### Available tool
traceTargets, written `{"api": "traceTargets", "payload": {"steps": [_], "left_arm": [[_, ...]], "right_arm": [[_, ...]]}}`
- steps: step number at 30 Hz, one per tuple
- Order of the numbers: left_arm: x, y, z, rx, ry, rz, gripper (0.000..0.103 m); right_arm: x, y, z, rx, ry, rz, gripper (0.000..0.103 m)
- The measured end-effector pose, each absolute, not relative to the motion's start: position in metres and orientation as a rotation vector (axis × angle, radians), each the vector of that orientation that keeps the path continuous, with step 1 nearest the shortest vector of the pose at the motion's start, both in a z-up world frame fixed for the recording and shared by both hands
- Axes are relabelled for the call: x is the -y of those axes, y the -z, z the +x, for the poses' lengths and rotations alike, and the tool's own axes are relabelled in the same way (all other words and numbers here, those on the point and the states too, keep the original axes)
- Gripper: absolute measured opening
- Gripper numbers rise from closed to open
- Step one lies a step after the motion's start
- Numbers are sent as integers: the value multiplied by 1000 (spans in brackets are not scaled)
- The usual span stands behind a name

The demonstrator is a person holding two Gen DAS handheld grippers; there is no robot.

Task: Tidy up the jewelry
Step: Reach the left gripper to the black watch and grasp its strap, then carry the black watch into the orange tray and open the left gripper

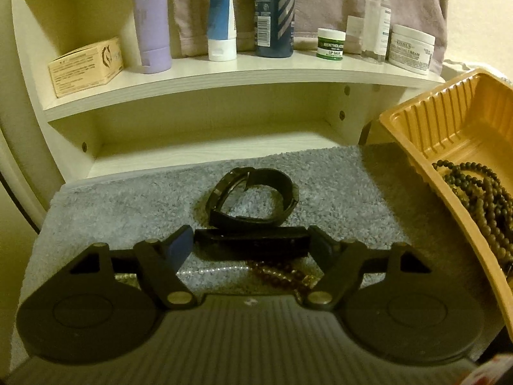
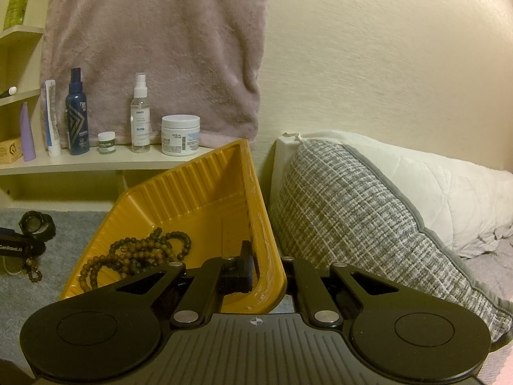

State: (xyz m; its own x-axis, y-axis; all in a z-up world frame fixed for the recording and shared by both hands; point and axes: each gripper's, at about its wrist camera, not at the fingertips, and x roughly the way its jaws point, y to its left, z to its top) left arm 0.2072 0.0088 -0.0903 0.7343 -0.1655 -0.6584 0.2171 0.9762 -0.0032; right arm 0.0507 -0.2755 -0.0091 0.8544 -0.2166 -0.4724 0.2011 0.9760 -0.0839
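1. Grey mat (image 1: 112,199): short looped pile, soft and flat. It serves as the sorting ground, and the loose jewelry lies on it.
2. Tray (image 2: 205,189): stiff yellow-orange plastic with ribbed walls and a smooth floor. It is tipped up on one side, its mouth toward the mat, likely to make dropping pieces in easier.
3. Right claw (image 2: 266,276): pressed together on the tray's near rim, one pad inside the wall, one outside. This pinch is what keeps the tray tilted.
4. Left claw (image 1: 251,240): spread wide and low over the mat, a dark flat bar (image 1: 251,242) between its pads. Whether the pads press on it I cannot tell.
5. Long bead string (image 2: 134,253): round, matte brown wooden beads, looped in a heap on the tray floor, already sorted.
6. Watch (image 1: 253,197): black, strap curled into a loop, standing on edge on the mat just beyond the bar.
7. Small bead strand (image 1: 279,272): reddish-brown glossy beads, on the mat under the left claw, awaiting pickup.
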Motion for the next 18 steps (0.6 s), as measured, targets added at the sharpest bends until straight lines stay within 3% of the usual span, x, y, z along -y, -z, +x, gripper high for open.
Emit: {"api": "traceTargets", "payload": {"steps": [18], "left_arm": [[-22, 61, 179, -646, 208, 79, 75]], "right_arm": [[275, 8, 52, -499, 216, -36, 6]]}}
